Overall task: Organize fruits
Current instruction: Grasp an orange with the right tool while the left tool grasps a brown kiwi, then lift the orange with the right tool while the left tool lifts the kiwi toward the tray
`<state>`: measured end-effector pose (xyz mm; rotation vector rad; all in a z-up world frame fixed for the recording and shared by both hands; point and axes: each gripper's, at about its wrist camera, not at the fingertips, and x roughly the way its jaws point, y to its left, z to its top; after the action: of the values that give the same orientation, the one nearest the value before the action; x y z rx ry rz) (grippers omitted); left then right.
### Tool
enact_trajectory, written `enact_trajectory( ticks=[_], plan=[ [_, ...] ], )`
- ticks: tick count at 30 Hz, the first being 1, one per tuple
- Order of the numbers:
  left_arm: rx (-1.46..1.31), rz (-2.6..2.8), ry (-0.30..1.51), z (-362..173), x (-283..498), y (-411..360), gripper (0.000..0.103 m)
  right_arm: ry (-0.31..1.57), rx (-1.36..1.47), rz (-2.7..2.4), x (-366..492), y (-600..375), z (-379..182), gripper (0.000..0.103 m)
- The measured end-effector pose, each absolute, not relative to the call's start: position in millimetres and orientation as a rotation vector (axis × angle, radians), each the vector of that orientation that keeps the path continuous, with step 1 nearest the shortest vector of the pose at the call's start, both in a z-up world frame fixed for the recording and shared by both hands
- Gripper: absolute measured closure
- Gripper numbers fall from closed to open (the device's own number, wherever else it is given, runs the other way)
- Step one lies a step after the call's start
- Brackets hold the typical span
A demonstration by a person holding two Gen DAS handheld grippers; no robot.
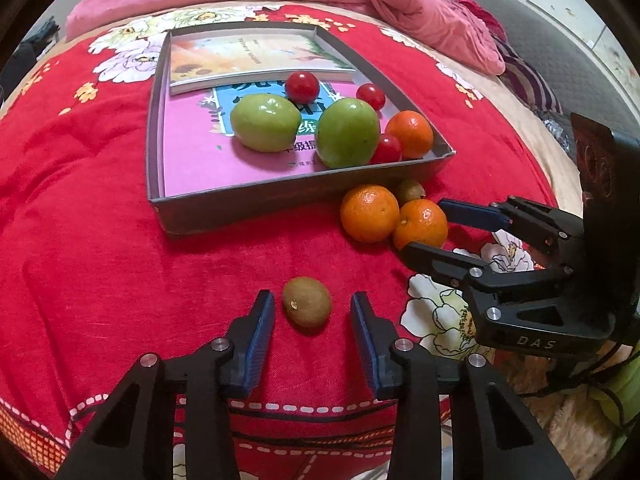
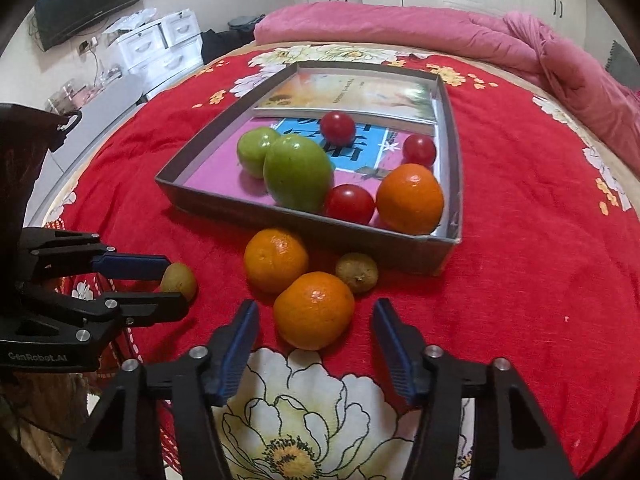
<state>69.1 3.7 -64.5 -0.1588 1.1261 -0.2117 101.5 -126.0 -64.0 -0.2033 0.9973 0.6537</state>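
Left claw [image 1: 312,312] spread wide around kiwi [image 1: 307,307], right claw [image 2: 316,334] spread, flanking orange [image 2: 314,310], neither touching

left gripper [image 1: 312,312]: matte black linkage arms, round silver screw heads at the joints
left gripper pads [image 1: 260,340]: blue, ribbed strips inside each black finger
left gripper marking: "GenRobot.AI" in pale letters on the body, read in the right wrist view
right gripper [image 2: 316,328]: same black frame, silver screws
right gripper pads [image 2: 394,350]: blue, ribbed
right gripper marking: "DAS" on its near plate, thin dark cable below
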Motion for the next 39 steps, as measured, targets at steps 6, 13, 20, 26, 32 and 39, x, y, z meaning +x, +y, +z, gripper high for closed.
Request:
enact_trajectory(
  ticks=[6, 13, 20, 26, 32, 39],
  plan=[
    [-0.158, -0.216, 1.137, -67.6, 70.8, 2.8, 0.064, 1.007, -0.203, 0.672, 105.2, -121.2, -68.1, 0.057],
    [-0.153, -0.215, 1.142, -69.4, 72.5, 2.0, 0.068, 1.007, -0.189, 0.675, 106.6, -122.6, -67.3, 0.062],
    [-0.119, -0.222, 1.139, -70.3, 74.3, -4.0, 0.077, 0.987, -0.145, 0.686, 102.8, -131.7, -55.1, 0.062],
    [-0.118, -0.240, 1.110, -63.2, 73.0, -7.3, 0.077, 0.937, -0.079, 0.672, 104.8, -143.6, -39.5, 0.062],
    [-0.168, -0.229, 0.999, -36.4, 68.4, 5.0, 0.077, 0.882, -0.033, 0.679, 105.8, -148.6, -26.8, 0.062],
    [-0.166, -0.183, 0.903, -15.4, 67.8, 22.9, 0.077, 0.777, -0.066, 0.704, 98.7, -144.1, -9.6, 0.062]
  ],
)
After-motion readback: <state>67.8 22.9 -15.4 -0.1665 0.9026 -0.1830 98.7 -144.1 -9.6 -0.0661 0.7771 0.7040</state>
